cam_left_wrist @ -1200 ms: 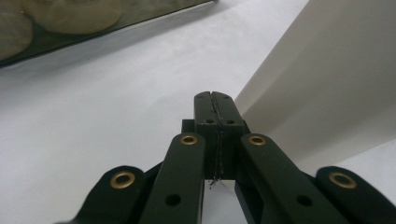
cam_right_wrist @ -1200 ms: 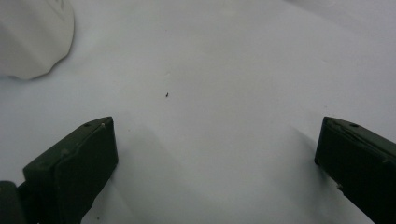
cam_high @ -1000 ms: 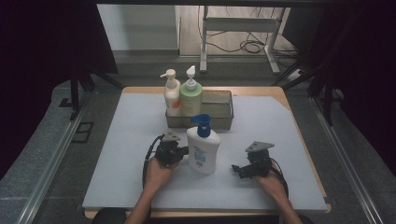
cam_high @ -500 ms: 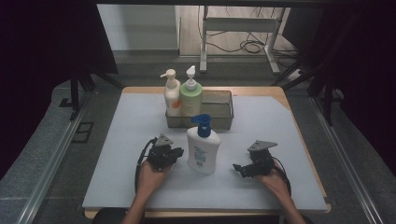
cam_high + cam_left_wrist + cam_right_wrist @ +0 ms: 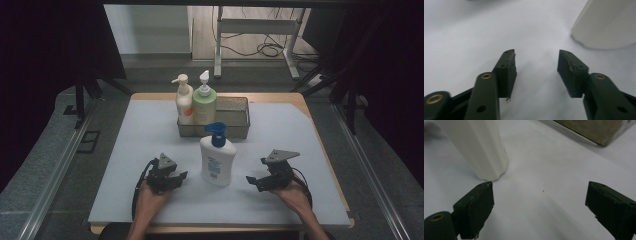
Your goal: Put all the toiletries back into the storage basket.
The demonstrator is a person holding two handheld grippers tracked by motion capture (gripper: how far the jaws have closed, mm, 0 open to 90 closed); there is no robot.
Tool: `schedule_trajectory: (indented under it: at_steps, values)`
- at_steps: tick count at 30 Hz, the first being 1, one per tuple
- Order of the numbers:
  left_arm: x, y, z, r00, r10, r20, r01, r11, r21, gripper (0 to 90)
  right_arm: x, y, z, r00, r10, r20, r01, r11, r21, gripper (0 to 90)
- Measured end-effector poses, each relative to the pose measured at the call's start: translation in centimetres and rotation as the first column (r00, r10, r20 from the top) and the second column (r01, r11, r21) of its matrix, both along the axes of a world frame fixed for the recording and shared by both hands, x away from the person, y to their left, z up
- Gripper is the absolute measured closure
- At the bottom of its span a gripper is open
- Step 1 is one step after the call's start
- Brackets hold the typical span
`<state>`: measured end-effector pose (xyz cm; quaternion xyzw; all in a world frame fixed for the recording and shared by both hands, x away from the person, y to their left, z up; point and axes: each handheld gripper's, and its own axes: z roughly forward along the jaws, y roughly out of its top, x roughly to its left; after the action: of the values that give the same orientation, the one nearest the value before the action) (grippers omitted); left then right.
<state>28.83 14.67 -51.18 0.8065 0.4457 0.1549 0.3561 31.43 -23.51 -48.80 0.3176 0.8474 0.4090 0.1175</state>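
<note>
At the bottom of the high view two forearms come up onto the pale grey counter [image 5: 125, 150]. The left gripper [image 5: 176, 178], lower left of centre, points toward the middle of the frame; its jaws have just been opening and stand apart with only bare counter between them, as the left gripper view shows. The right gripper [image 5: 254, 182], lower right of centre, points left; its jaws stand wide, have eased in a little, and hold nothing.

Between the two, at the centre of the frame, the white plastic pump bottle with a blue pump head and a printed label [image 5: 217, 161] stands upright on the counter, touched by neither gripper. In the left gripper view its white base [image 5: 606, 25] sits at the upper right, beyond the jaws; in the right gripper view it rises at the upper left.

Just behind it, above centre, a grey rectangular metal basket [image 5: 235, 117] holds a slim white pump bottle with an orange label [image 5: 183, 100] and a pale green pump bottle [image 5: 204, 102], side by side at its left end.
</note>
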Motion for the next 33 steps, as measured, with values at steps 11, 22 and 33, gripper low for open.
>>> schedule_trajectory:
  at_steps: [11,22,33]
  values:
    - [-1.0,1.2,-1.0,0.9985,0.051,-0.021,-0.050,0.9968,0.063,16.2,-0.5,1.3,1.7,0.9977,0.067,0.011,-0.067,0.997,0.036,10.5]
    - [-0.9,1.2,-1.3,0.9987,0.050,-0.008,-0.049,0.9977,0.047,12.8,-0.4,3.4,4.0,0.9906,0.125,0.057,-0.127,0.991,0.038,11.9]
    - [-0.9,1.2,-1.3,0.9988,0.048,-0.010,-0.048,0.9977,0.049,12.8,0.0,5.3,5.1,0.9837,0.167,0.066,-0.172,0.983,0.069,13.1]
